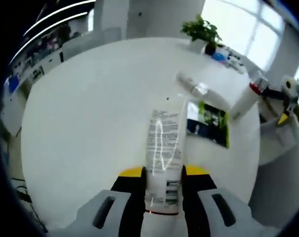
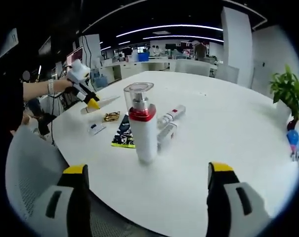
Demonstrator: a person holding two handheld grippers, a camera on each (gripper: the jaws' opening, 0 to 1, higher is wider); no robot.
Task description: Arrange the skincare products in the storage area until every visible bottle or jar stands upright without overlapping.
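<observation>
In the left gripper view, the left gripper (image 1: 161,174) was clamped on a white printed tube (image 1: 162,158), its two yellow-tipped jaws pressed against the tube's sides near its lower end, the tube reaching forward over the round white table (image 1: 90,123). Just beyond the tube's far end lay a black-and-green sachet (image 1: 208,122) flat on the table, and beyond that a silver-capped tube (image 1: 191,86) lay on its side. To the right of the sachet stood the white pump bottle (image 1: 245,101), leaning in that view, with the right gripper seen past it at the table's edge. A potted plant (image 1: 202,32) stood at the far rim of the table. In the right gripper view, the right gripper (image 2: 147,177) had its jaws wide apart and held nothing. The white pump bottle (image 2: 142,123), with a red collar and clear cap, stood upright on the table between and beyond the jaws, apart from both. Just behind the bottle lay the sachet (image 2: 123,134) to its left and two small tubes (image 2: 170,121) on their sides to its right. Farther left of the bottle were a gold object (image 2: 111,117) and a small white card (image 2: 96,129). Beyond these, the left gripper (image 2: 92,103) hung over the table with the tube in its jaws.
</observation>
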